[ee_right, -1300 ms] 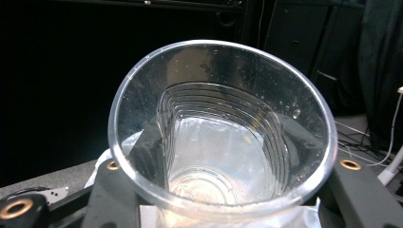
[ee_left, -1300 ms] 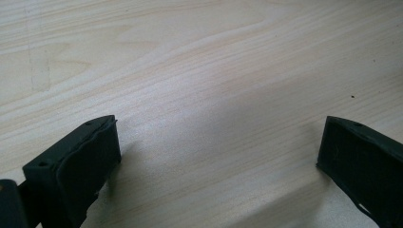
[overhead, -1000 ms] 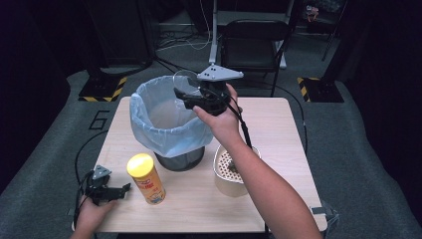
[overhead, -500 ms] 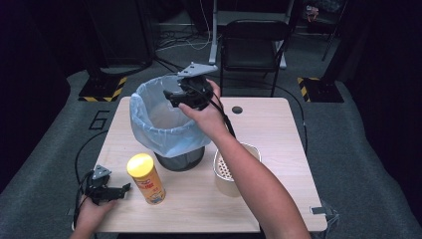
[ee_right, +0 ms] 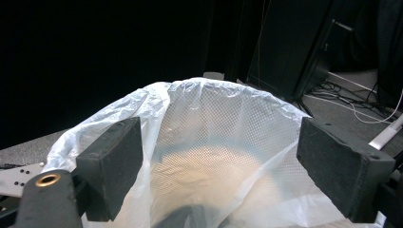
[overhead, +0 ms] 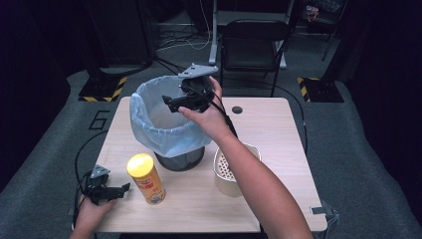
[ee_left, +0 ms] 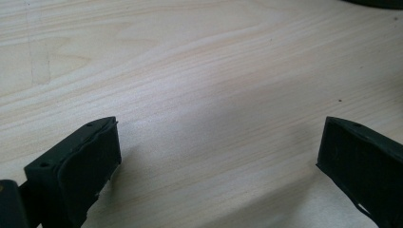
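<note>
Grippers, two, fingers spread empty; one bin point(overhead: 169, 129), one can point(overhead: 145, 178), one cup point(overhead: 230, 167).

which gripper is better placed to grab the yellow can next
Left, probably. The left gripper rests open on the table right beside the can. The right gripper is open too, but up over the bin, farther from it.
</note>
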